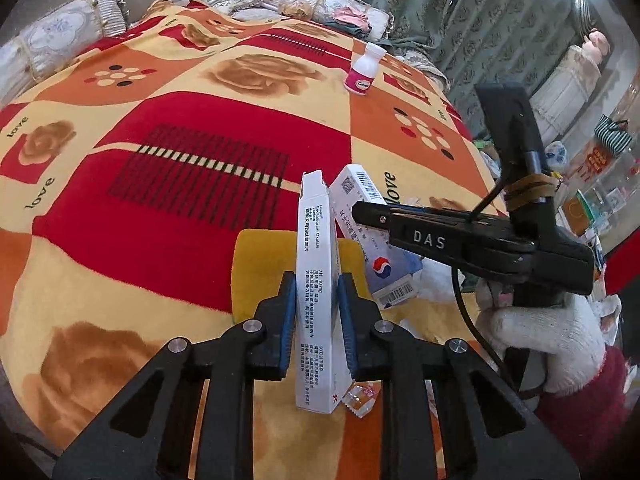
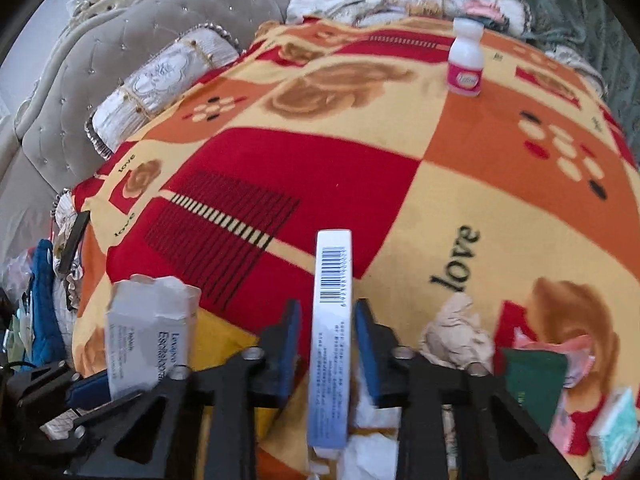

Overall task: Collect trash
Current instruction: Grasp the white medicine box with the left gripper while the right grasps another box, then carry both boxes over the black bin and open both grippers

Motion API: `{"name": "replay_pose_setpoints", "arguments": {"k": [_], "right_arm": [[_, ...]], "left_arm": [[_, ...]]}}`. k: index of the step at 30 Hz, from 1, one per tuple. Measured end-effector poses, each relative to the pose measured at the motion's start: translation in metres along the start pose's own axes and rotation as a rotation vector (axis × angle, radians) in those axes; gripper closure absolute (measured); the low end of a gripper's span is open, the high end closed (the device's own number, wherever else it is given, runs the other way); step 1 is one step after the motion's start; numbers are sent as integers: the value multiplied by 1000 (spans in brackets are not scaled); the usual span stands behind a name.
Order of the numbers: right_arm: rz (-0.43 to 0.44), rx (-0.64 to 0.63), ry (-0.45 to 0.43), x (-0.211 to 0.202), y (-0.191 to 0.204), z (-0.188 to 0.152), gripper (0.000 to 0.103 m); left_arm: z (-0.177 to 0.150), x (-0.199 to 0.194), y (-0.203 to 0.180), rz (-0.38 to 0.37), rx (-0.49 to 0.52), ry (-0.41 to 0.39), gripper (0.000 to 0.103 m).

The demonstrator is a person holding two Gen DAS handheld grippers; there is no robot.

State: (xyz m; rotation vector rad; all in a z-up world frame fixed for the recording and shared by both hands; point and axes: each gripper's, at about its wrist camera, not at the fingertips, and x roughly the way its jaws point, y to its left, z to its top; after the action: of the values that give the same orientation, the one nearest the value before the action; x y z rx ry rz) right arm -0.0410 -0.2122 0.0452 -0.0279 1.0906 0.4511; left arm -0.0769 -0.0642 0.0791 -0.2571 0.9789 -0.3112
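Note:
My left gripper (image 1: 317, 312) is shut on a white medicine box (image 1: 316, 292) with a torn top, held upright above the bed; the box also shows in the right wrist view (image 2: 148, 340). My right gripper (image 2: 327, 336) has a blue-and-white barcode box (image 2: 331, 336) between its blue pads, with small gaps showing on both sides; that box also shows in the left wrist view (image 1: 376, 240). Both boxes are held over a yellow container (image 1: 260, 276) with crumpled white paper (image 2: 368, 440) in it. A small white bottle with a pink label (image 1: 363, 70) stands far across the blanket, also in the right wrist view (image 2: 465, 62).
A red, orange and yellow "love" blanket (image 1: 180, 128) covers the bed. Crumpled beige paper (image 2: 460, 332), a dark green booklet (image 2: 534, 380), pink wrappers (image 2: 576, 356) and a teal packet (image 2: 614, 432) lie at the right. A clear candy wrapper (image 1: 360, 398) lies below the left gripper. Pillows (image 2: 160, 80) line the headboard.

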Motion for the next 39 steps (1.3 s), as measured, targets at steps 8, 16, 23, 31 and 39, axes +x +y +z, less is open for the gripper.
{"name": "replay_pose_setpoints", "arguments": {"k": [8,16,23,31,39], "right_arm": [[70,10,-99,-56,1,-10,86],[56,11,-147,-106,-6,-38,86],[-9,58,-149,-121,-33,-76,86],[-45,114,-161,-142,-61,-110,86],[-88,167,-183,-167,-89,-141,86]], "left_arm": [[1,-6,-13,-25,3,-18,85],[-6,-9,-50,-50,51,-21,85],[-20,-6,-87,-58,111,-7,85],[-33,-5,-123,-80,165,5,85],[-41,-3,-162,-128,220,23,85]]}}
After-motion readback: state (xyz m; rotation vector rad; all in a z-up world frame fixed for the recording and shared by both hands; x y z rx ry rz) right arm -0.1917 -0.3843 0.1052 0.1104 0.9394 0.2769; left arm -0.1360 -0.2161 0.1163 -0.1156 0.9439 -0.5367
